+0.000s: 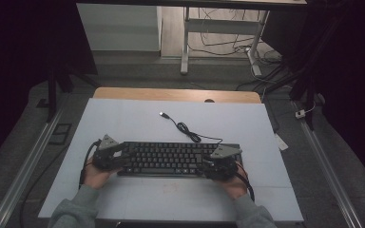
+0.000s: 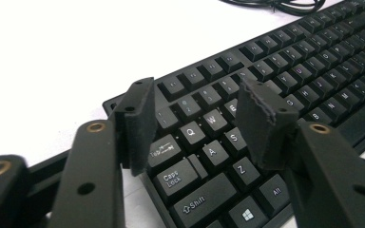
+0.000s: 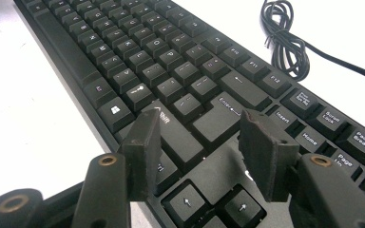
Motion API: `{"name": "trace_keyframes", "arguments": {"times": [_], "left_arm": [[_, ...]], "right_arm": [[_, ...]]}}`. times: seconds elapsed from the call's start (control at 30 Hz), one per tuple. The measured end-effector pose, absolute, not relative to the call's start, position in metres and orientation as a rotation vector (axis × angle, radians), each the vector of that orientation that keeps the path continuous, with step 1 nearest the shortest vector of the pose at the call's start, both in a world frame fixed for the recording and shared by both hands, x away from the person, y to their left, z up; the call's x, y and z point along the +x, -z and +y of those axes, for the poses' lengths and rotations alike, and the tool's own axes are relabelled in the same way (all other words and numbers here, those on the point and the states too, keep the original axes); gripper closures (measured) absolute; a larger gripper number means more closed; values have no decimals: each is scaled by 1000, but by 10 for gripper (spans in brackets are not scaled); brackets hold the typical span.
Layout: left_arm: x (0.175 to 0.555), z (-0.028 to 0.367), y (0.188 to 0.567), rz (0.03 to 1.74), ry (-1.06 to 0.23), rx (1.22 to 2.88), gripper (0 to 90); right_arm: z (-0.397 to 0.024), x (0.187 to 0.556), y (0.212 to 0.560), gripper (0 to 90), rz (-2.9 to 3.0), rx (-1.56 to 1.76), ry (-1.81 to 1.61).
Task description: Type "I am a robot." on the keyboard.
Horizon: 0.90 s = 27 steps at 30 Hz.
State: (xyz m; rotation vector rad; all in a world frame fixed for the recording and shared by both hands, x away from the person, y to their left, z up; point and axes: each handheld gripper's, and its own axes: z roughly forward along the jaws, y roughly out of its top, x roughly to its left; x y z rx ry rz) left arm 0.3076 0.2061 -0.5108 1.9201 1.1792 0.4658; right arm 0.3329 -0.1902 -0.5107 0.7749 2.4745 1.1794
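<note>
1. Two tools sit at the two ends of one black keyboard [image 1: 171, 158] that lies flat on my white bench [image 1: 138, 118], near its front edge and with its long side running across the bench.
2. My left tool [image 1: 110, 156] is at the keyboard's left end, held over that corner by the left hand [image 1: 95, 175].
3. From the left gripper view, the left tool [image 2: 204, 126] stands with its jaws apart, and nothing is pinched between them.
4. Behind that gap I see the Tab, Caps Lock, Q, A and Z keys; the left pad hangs at the keyboard's outer edge and the right pad over the letter keys. I cannot tell whether either pad touches a key.
5. My right tool [image 1: 220, 164] is at the keyboard's right end, with the right hand [image 1: 235, 186] behind it.
6. In the right gripper view, the right tool [image 3: 199, 152] is also spread apart with nothing clamped; the arrow keys lie between and below its pads, and Enter and Shift are just beyond them.
7. Behind the keyboard its black cable [image 1: 187, 129] lies in a small coil on the bench, well apart from both tools, and runs out to a USB plug [image 1: 163, 114] farther back.
</note>
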Motion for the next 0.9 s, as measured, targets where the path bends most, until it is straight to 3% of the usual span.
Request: {"name": "trace_keyframes", "arguments": {"times": [0.9], "left_arm": [[299,199,503,1129,-420,1920,413]], "right_arm": [[-188,336,512,497,2479,763,-1155]]}}
